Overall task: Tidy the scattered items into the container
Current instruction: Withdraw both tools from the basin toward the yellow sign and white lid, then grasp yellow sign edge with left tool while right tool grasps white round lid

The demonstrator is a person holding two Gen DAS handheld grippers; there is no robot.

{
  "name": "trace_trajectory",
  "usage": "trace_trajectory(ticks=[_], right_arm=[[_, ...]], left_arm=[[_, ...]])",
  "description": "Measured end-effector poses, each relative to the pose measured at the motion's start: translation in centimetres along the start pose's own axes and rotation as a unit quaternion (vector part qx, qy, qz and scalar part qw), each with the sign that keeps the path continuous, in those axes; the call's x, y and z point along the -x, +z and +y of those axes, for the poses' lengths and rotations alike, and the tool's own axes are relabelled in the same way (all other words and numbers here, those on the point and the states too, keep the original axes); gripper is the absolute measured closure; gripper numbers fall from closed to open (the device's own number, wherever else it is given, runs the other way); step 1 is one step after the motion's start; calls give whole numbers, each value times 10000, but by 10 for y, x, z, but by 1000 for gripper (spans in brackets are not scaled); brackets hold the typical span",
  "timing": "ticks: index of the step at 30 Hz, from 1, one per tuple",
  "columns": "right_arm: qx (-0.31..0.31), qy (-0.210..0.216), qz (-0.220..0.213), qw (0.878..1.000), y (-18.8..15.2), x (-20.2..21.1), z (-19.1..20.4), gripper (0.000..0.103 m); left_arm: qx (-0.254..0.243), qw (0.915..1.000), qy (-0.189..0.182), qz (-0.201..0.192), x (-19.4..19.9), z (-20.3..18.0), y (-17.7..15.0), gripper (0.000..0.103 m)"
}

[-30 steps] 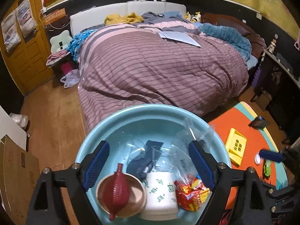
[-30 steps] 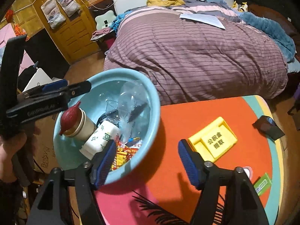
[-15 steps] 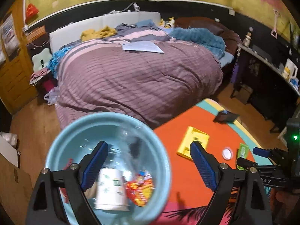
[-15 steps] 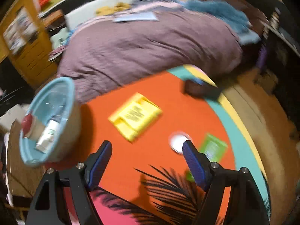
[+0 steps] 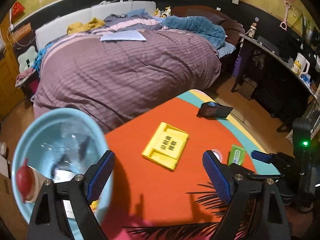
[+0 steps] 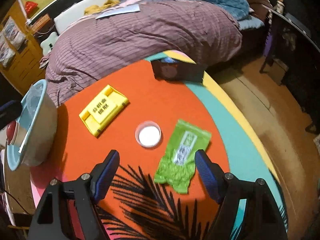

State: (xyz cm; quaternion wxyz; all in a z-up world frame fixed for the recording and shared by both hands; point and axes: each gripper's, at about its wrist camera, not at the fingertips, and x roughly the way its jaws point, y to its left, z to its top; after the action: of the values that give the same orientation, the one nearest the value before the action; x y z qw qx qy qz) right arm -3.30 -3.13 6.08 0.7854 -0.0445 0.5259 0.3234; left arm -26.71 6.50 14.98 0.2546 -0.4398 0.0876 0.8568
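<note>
A light blue basin (image 5: 60,120) (image 6: 40,108) sits at the left edge of the orange mat and holds a red bulb-shaped item (image 5: 23,177), a paper cup and clear plastic. On the mat lie a yellow plastic box (image 5: 166,146) (image 6: 104,110), a small white round lid (image 6: 148,134) (image 5: 217,155) and a green packet (image 6: 183,156) (image 5: 237,155). My left gripper (image 5: 158,175) is open above the mat, right of the basin and below the yellow box, holding nothing. My right gripper (image 6: 157,172) is open just over the near end of the green packet, below the lid.
A dark box (image 5: 214,111) (image 6: 176,71) rests at the mat's far edge. Beyond it stands a bed with a purple striped quilt (image 5: 124,74). A dark desk (image 5: 280,76) with a white jug runs along the right. Wooden floor surrounds the mat.
Both grippers swung right, away from the basin. The left now hovers over the orange mat near the yellow box; the right dropped lower over the green packet and white lid.
</note>
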Motion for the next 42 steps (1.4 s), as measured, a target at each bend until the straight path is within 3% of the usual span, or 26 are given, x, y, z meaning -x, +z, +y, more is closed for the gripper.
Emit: trace_trajectory(ticks=[6,13,18,25,36,39,42], right_arm=[[758,314,-3,9966,17,-20,10,22],[1921,317,-46,9808,14,-49,24,24],[1981,434,16,9792,14,-64,17,24],[2042,579,28,9772,13,-67,13,24],[2094,641,-2,9757,13,-70,14,24],[2116,619,-12,9754,11,-69,13,24],[2117,623,18,9754,10,-71,14,24]], left_arm=[[218,9996,-66,164,-22,-15,2,11],[839,9950,-120,532,-62,-11,-8,11],[1479,9861,-305,697,-84,-3,-13,11],[2358,9663,-615,829,-110,12,-27,11],[2547,9608,-491,975,-128,15,-31,14],[2515,9620,-315,1014,-130,13,-28,19],[2530,9613,-157,1082,-131,14,-25,29]])
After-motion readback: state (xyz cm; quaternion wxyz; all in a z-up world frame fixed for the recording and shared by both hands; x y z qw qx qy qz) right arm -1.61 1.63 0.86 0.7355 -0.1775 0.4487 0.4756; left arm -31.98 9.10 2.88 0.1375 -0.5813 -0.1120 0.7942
